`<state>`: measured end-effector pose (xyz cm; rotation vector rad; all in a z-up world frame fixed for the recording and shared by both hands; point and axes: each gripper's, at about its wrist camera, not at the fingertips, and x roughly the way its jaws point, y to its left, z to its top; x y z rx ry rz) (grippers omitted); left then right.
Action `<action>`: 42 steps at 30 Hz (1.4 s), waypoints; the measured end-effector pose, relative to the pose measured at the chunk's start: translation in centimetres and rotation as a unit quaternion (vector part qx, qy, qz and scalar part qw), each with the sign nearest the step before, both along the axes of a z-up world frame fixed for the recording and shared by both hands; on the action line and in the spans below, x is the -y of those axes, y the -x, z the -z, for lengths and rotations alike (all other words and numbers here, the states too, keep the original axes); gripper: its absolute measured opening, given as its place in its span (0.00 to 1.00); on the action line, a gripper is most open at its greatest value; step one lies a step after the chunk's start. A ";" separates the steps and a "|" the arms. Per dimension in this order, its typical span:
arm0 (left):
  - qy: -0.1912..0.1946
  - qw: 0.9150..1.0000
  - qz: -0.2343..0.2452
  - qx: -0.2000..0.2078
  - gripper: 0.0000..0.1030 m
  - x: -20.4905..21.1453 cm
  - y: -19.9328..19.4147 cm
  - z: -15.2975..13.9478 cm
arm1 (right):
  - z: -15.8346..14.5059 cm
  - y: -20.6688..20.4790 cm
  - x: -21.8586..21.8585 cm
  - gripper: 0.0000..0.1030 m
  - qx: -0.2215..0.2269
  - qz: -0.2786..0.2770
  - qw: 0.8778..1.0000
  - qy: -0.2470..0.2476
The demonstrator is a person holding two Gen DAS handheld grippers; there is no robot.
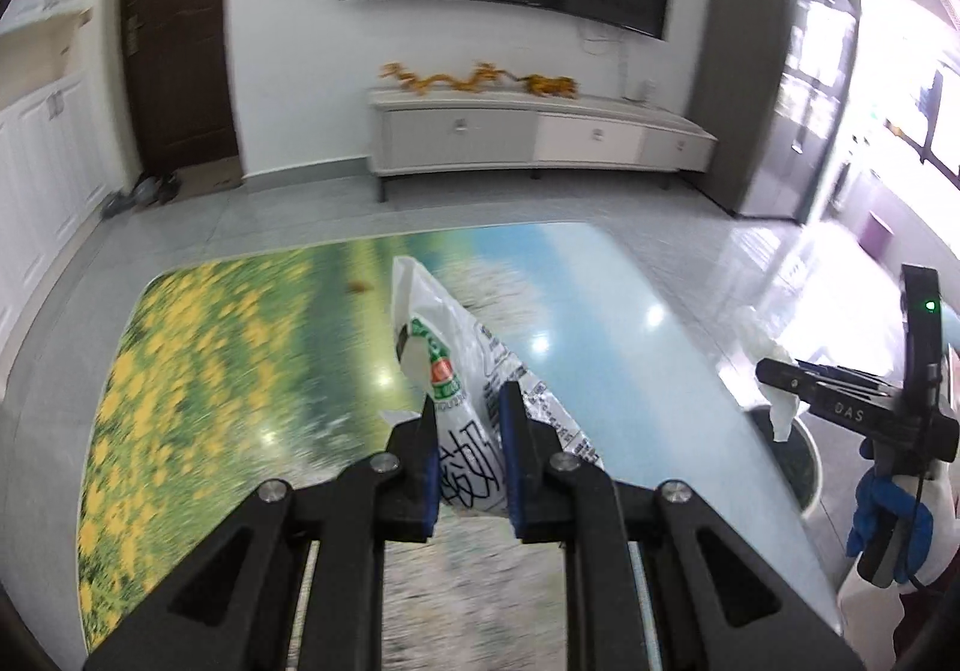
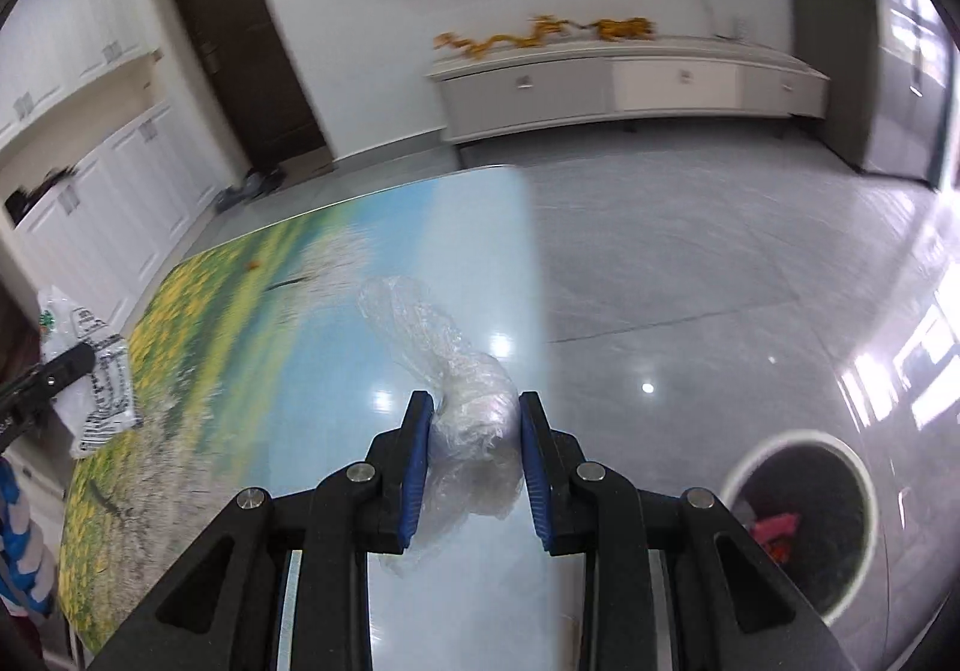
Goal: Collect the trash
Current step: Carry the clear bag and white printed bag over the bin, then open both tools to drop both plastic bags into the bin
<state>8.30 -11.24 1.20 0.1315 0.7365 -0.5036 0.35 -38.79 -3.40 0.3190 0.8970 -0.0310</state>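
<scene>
The left claw (image 1: 465, 392) is clenched on a white printed plastic bag (image 1: 474, 371), whose crumpled body sticks up and forward from between the blue pads (image 1: 513, 461), raised off the bench (image 1: 240, 371) with its glossy meadow-and-sky print. The right claw (image 2: 471, 407) is grasping a wad of clear plastic wrap (image 2: 474, 401); the wad sits squeezed between both pads, with a loose tail of film trailing forward and to the left over the blue part of the bench (image 2: 300, 371). In the left wrist view the right claw shows from the side at the right edge, past the bench's edge, a pale scrap hanging from its tip just above a round white-rimmed bin (image 1: 798, 461) on the grey tiled floor (image 1: 690, 263); a hand in a blue glove (image 1: 888, 521) grips its handle. In the right wrist view the same bin (image 2: 804, 521) stands on the floor to the lower right, beside the bench, with something pink and red inside. A small orange scrap (image 1: 359, 286) lies on the bench's far part, well apart from both claws.
</scene>
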 end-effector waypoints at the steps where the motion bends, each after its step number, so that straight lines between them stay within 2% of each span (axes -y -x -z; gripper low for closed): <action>1: -0.003 1.000 0.016 0.001 0.15 1.7 0.3 -0.2 | 0.3 1.1 1.9 0.26 -0.002 0.018 1.000 -0.002; 6: -0.021 0.994 0.107 0.003 0.15 12.1 2.6 -0.7 | 2.6 6.5 10.1 0.26 -0.022 0.094 0.995 0.003; 13: -0.049 0.978 0.200 -0.019 0.16 25.8 5.1 1.6 | 6.9 12.0 19.7 0.27 -0.048 0.185 0.981 -0.020; 16: -0.054 0.973 0.224 -0.037 0.18 30.6 5.8 3.1 | 8.6 12.9 22.0 0.29 -0.060 0.202 0.977 -0.029; 22: -0.061 0.963 0.252 -0.072 0.18 37.4 6.6 6.3 | 11.5 13.5 24.1 0.29 -0.082 0.216 0.972 -0.038; 23: -0.061 0.961 0.258 -0.077 0.19 38.2 6.8 6.8 | 11.9 13.4 24.4 0.33 -0.087 0.216 0.972 -0.037; 24: -0.063 0.960 0.261 -0.081 0.19 39.0 6.9 7.2 | 12.3 13.7 24.6 0.37 -0.091 0.218 0.971 -0.035; 25: -0.065 0.959 0.263 -0.085 0.21 39.8 6.9 7.7 | 12.6 13.7 24.8 0.45 -0.094 0.221 0.970 -0.035; 26: -0.064 0.958 0.265 -0.091 0.27 40.3 6.8 8.1 | 12.9 13.9 25.0 0.49 -0.095 0.224 0.969 -0.036; 27: -0.063 0.957 0.267 -0.097 0.32 40.7 6.7 8.5 | 13.1 14.0 25.3 0.49 -0.095 0.227 0.968 -0.037; 28: -0.063 0.957 0.266 -0.098 0.42 40.8 6.7 8.7 | 13.3 14.2 25.6 0.49 -0.097 0.230 0.968 -0.038; 29: -0.060 0.957 0.267 -0.097 0.44 40.8 6.9 8.9 | 13.4 14.3 25.7 0.50 -0.097 0.233 0.967 -0.039; 31: -0.058 0.955 0.272 -0.098 0.44 40.7 7.1 9.0 | 13.2 14.7 25.7 0.50 -0.097 0.236 0.966 -0.039; 35: -0.066 0.956 0.277 -0.073 0.44 39.8 7.7 8.4 | 12.5 15.4 25.1 0.50 -0.092 0.235 0.967 -0.032; 42: -0.061 0.961 0.267 -0.021 0.44 35.0 8.6 5.7 | 9.0 16.4 22.5 0.53 -0.062 0.222 0.973 0.000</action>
